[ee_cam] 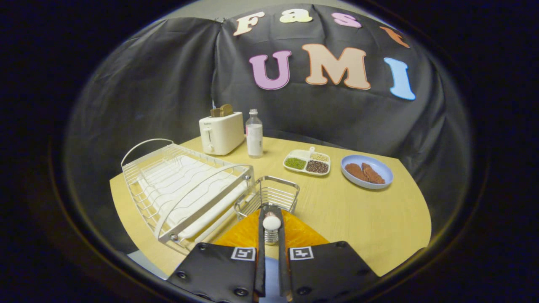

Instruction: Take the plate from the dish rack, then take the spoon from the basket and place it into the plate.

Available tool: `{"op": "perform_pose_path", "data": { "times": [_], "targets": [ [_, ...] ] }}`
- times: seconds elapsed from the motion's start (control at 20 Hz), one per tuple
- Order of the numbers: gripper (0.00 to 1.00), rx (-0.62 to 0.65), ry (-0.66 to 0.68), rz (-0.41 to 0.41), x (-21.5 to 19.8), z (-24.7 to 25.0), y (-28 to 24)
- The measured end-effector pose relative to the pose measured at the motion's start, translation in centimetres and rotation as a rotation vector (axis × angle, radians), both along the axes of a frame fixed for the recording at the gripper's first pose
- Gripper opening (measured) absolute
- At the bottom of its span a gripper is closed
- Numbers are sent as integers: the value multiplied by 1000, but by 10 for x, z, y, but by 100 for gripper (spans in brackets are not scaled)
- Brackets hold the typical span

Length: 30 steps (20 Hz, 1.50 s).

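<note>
Gripper view puts the orange plate [294, 233] already out of the empty dish rack [185, 189], on the table beside the wire basket [269, 195]. Gripper [271, 219] fingers are nearly closed, pinching the white-handled spoon [271, 225] over the plate; only the release seems left.

**What stays out of sight**

The spoon [271, 227] is squeezed between the gripper [271, 219] fingers, so just its pale end and a bit of metal handle show. The orange plate [301, 233] is half covered by the gripper body. The wire basket [269, 195] has its near side hidden. The bottle [254, 134] label is too small to make out.
</note>
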<state>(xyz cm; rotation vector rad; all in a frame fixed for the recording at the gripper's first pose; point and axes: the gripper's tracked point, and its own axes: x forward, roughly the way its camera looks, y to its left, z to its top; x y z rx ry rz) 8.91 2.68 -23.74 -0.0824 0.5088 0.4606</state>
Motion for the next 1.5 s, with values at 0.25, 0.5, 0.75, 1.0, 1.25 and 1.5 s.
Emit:
{"op": "perform_pose_path", "data": {
  "times": [0.25,0.5,0.75,1.0,1.25,1.5],
  "targets": [
    [11,-22,3,-2,-3,9,0],
    [9,-30,-24,-48,-8,36,-5],
    [9,12,-42,-111,-23,69,-8],
    [9,-7,-87,-160,-46,94,-16],
    [9,-16,-108,-203,-75,106,-19],
    [9,9,-95,-238,-105,104,-18]
  ]
}}
